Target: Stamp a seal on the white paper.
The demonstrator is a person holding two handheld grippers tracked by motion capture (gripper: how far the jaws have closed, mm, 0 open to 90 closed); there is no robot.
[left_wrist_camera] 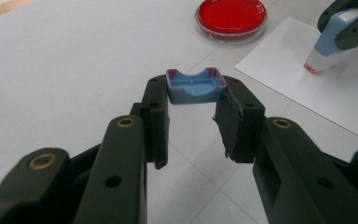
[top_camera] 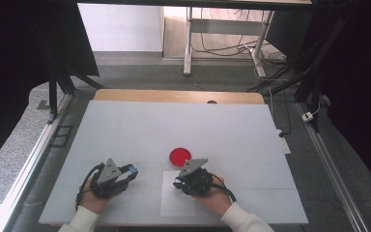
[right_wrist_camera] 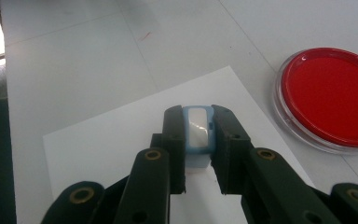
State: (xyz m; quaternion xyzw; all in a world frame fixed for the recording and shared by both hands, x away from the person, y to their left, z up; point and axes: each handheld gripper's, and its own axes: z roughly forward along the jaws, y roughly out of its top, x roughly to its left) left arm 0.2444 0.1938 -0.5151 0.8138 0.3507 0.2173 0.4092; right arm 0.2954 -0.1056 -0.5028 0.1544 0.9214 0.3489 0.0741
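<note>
While both hands rest near front edge of surface (top_camera: 125,121), left claw (left_wrist_camera: 195,112) grips blue cap (left_wrist_camera: 196,86) at jaw tips; right claw (right_wrist_camera: 198,144) clamps blue stamp (right_wrist_camera: 198,133), its base down on white paper sheet (right_wrist_camera: 121,140). Red dish (right_wrist_camera: 328,95) sits just beside sheet's far corner, apart from stamp. Wide bare surface behind and to both sides

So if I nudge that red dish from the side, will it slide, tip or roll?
The red dish will probably slide, not tip: it looks low, wide and flat-bottomed on the smooth white table. Rolling seems unlikely while it lies flat. Its clear rim looks like thin plastic, so it is likely light and may skid quickly; the red filling could shift if liquid.
</note>
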